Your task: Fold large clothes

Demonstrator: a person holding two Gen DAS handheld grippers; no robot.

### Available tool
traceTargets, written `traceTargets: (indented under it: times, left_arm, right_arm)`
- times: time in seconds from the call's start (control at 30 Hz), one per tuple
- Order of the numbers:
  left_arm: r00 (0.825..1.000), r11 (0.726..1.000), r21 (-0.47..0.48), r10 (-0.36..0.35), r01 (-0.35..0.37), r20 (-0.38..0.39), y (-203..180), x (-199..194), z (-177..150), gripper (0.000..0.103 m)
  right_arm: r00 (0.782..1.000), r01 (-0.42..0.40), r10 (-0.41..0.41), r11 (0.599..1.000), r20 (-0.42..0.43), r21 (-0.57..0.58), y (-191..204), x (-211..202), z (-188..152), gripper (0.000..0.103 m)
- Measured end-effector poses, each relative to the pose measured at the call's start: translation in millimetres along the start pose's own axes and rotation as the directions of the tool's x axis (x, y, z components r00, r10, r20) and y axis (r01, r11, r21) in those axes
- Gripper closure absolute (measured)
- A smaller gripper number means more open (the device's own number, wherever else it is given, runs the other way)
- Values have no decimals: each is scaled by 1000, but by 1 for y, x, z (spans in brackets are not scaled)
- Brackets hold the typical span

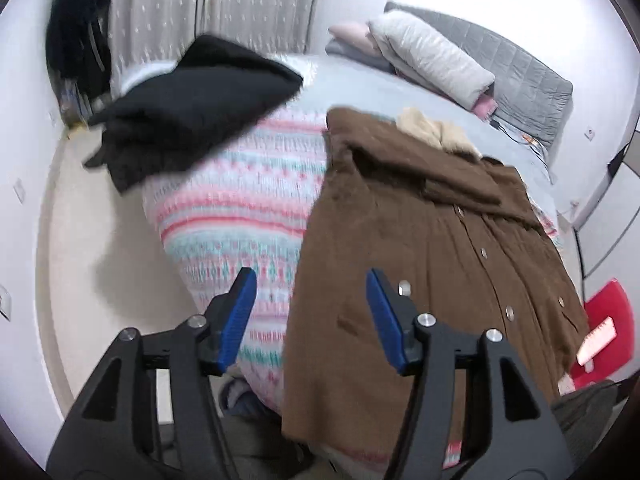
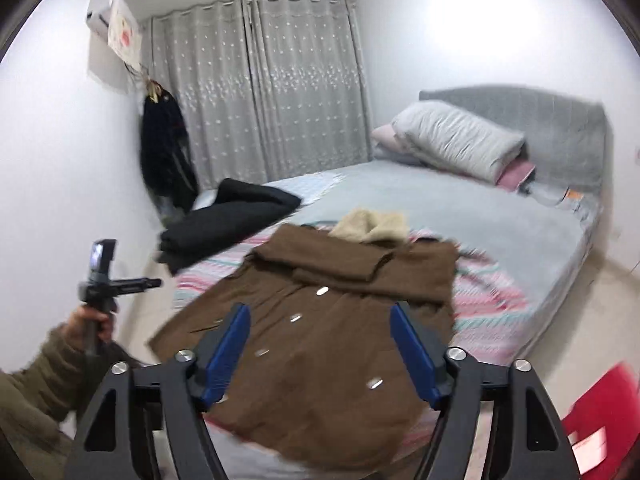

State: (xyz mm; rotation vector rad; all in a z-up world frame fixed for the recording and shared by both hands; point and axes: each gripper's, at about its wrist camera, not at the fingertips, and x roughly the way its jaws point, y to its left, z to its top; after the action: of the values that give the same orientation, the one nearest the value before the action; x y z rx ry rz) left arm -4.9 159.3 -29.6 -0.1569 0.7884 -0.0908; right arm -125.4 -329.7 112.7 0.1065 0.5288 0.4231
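Both jaws apart, empty, above brown coat (image 2: 320,344)

Empty parted tongs (image 1: 311,280) above brown coat (image 1: 420,240).

Left wrist view: camera sits behind its own blue-padded fingers, angled steeply down from close above the foot of the bed (image 1: 248,200), facing the headboard (image 1: 520,76). Right wrist view: camera sits higher and farther back, angled less steeply, facing the curtains (image 2: 260,88). Both views share the brown coat (image 1: 420,248) (image 2: 320,320), the folded black garment (image 1: 192,108) (image 2: 228,216) and the pillows (image 1: 432,56) (image 2: 456,136).
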Motion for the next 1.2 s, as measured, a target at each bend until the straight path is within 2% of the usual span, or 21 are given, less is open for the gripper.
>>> traceTargets:
  times: [0.07, 0.13, 0.23, 0.33, 0.43, 0.47, 0.53, 0.57, 0.6, 0.63, 0.73, 0.8, 0.83, 0.87, 0.9, 0.97, 1.0, 1.07, 1.2]
  left_arm:
    - [999, 999, -29, -20, 19, -30, 11, 8, -12, 45]
    - [997, 998, -54, -18, 14, -68, 16, 13, -24, 45]
    - [994, 997, -77, -31, 24, -100, 19, 22, -38, 45]
    - [990, 993, -108, -57, 43, -130, 21, 35, -46, 45]
    - [981, 985, -153, -108, 84, -162, 25, 44, -58, 47]
    - [976, 980, -165, -137, 110, -167, 24, 47, -62, 49]
    - [967, 974, -175, -174, 142, -185, 21, 51, -67, 64]
    - [965, 974, -171, -180, 148, -190, 17, 54, -68, 67]
    - [968, 979, -147, -170, 144, -184, 12, 55, -69, 72]
    - [970, 982, -126, -165, 143, -178, 8, 54, -68, 85]
    - [977, 986, -92, -149, 136, -151, 0, 50, -64, 93]
    - [986, 988, -84, -135, 127, -99, 0, 37, -59, 95]
    - [989, 987, -92, -136, 129, -63, 1, 25, -53, 95]
    - [990, 986, -102, -136, 131, -42, 2, 16, -46, 95]
    - [990, 983, -122, -143, 139, -20, 5, 5, -37, 95]
    - [987, 976, -150, -160, 157, -9, 5, -7, -20, 95]
    - [985, 972, -162, -172, 168, -7, 3, -12, -12, 95]
    - [982, 966, -180, -189, 187, 10, -2, -23, 7, 96]
    - [978, 960, -189, -202, 207, 45, -14, -37, 30, 96]
  right_arm:
    - [999, -34, 35, 999, -17, 26, -3, 6, -23, 28]
    - [998, -3, 7, 998, -65, 64, -13, 20, -46, 28]
    - [987, -6, 37, 981, -154, 193, -42, 50, -78, 28]
    - [979, 17, 49, 947, -198, 320, -72, 76, -104, 28]
    - [954, 114, 23, 893, -298, 434, -101, 98, -125, 28]
    - [953, 118, 28, 883, -303, 453, -105, 100, -125, 28]
    - [957, 104, 35, 886, -289, 452, -105, 100, -125, 28]
    - [949, 124, 21, 892, -314, 434, -104, 104, -128, 28]
    - [937, 144, 14, 896, -349, 419, -105, 114, -130, 28]
    - [921, 159, 14, 898, -389, 409, -105, 122, -135, 28]
    - [865, 212, 4, 904, -501, 373, -102, 151, -150, 30]
    - [853, 185, 17, 925, -522, 333, -96, 168, -155, 65]
    - [855, 152, 33, 938, -518, 312, -90, 169, -153, 89]
    - [872, 138, 18, 950, -490, 281, -83, 162, -146, 93]
    - [891, 129, 6, 955, -454, 266, -79, 152, -138, 93]
    - [942, 70, 41, 947, -334, 312, -80, 118, -113, 94]
    - [956, 54, 45, 944, -289, 326, -82, 104, -100, 94]
    - [976, 6, 72, 935, -207, 353, -89, 77, -70, 98]
    - [991, -36, 77, 941, -109, 336, -89, 41, -23, 102]
